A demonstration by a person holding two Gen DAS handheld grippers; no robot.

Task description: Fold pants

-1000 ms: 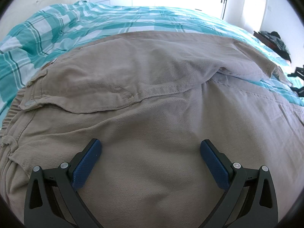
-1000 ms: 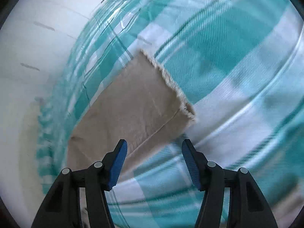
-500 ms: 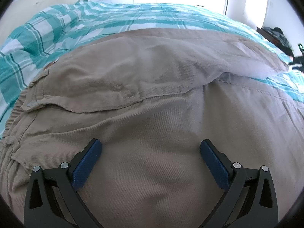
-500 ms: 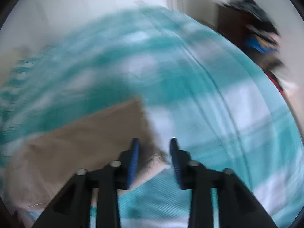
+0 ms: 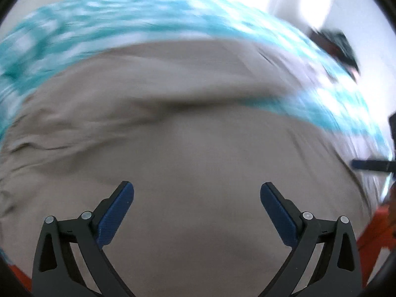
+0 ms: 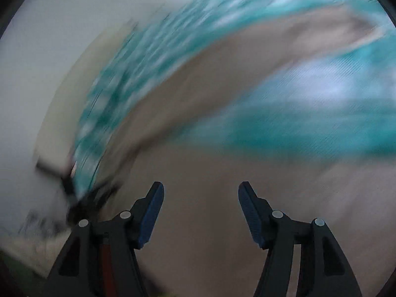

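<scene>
The beige pants (image 5: 198,128) lie spread on a teal checked bedcover (image 5: 104,22), and motion blurs both views. My left gripper (image 5: 196,190) hangs open and wide above the broad beige cloth, with nothing between its blue pads (image 5: 116,212). In the right wrist view the pants (image 6: 210,163) fill the lower half, with one leg (image 6: 309,32) stretching to the upper right. My right gripper (image 6: 201,189) is over the cloth. Its jaws are opening and stand apart with nothing between them. A dark blue finger of the right gripper (image 5: 371,164) shows at the right edge of the left wrist view.
The bedcover (image 6: 309,113) surrounds the pants. A dark piece of furniture with clothes on it (image 5: 334,47) stands by the white wall at the back right. Something orange (image 5: 378,230) shows at the lower right edge. A dark blurred shape (image 6: 74,198) sits at the left of the right wrist view.
The right gripper narrowed at the leg's frayed hem, then swung over the broad beige cloth with jaws wider. The left view has shifted and blurred; its jaws stayed wide.
</scene>
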